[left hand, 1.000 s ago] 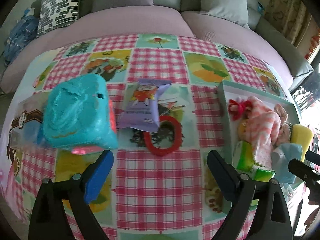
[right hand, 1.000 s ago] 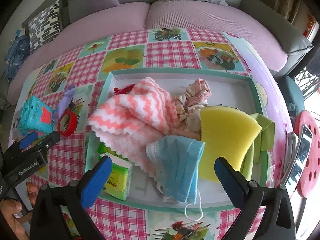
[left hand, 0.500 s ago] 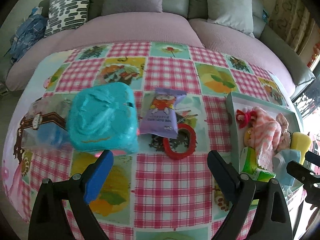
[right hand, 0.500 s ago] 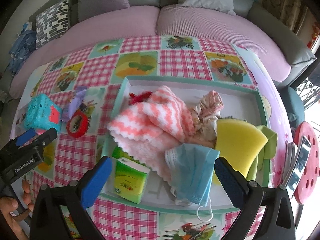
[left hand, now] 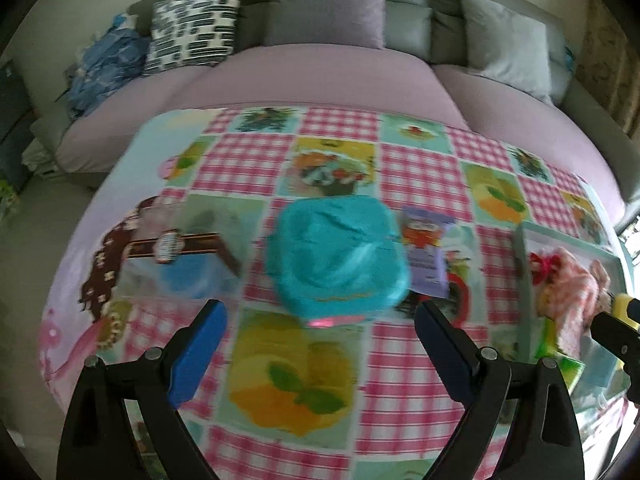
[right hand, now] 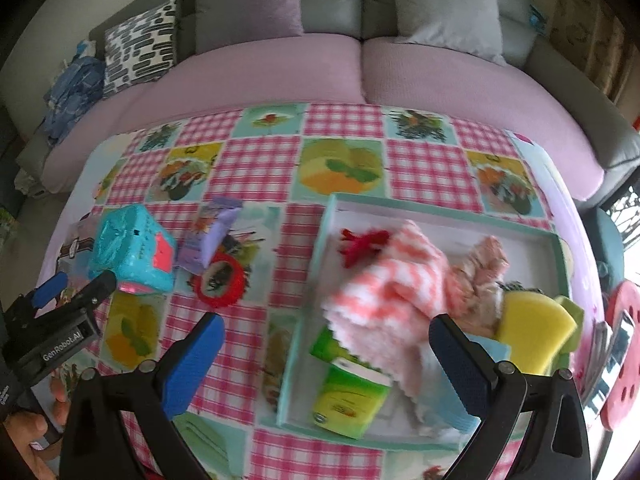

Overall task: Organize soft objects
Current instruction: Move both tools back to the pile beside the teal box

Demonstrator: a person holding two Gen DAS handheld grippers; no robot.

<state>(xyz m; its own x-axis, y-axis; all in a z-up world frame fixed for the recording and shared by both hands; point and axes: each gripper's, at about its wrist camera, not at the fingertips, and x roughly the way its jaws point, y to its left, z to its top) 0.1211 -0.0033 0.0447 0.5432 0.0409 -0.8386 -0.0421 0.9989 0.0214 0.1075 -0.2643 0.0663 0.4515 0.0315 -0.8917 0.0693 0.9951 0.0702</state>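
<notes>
A teal-rimmed tray (right hand: 325, 248) on the checked tablecloth holds a pink-and-white cloth (right hand: 392, 292), a red scrunchie (right hand: 362, 240), a floral cloth (right hand: 486, 266), a yellow sponge (right hand: 532, 332) and a green tissue pack (right hand: 352, 392). My right gripper (right hand: 326, 340) hovers open above the tray's near left corner, holding nothing. Left of the tray lie a teal cube (left hand: 338, 252), a purple packet (left hand: 424, 256) and a red ring (right hand: 222, 280). My left gripper (left hand: 316, 320) is open just in front of the teal cube, apart from it. The same gripper (right hand: 76, 296) shows in the right wrist view.
A clear plastic packet (left hand: 176, 256) lies left of the teal cube. A pink-covered sofa (left hand: 320, 76) with cushions curves behind the table. A red stool (right hand: 620, 360) with a phone stands at the right. A hand (right hand: 28, 432) grips the left tool.
Both grippers have drawn back from the table. The left view has swung left, so the teal cube now sits between its fingers. The right one has shifted left off the tray's middle.
</notes>
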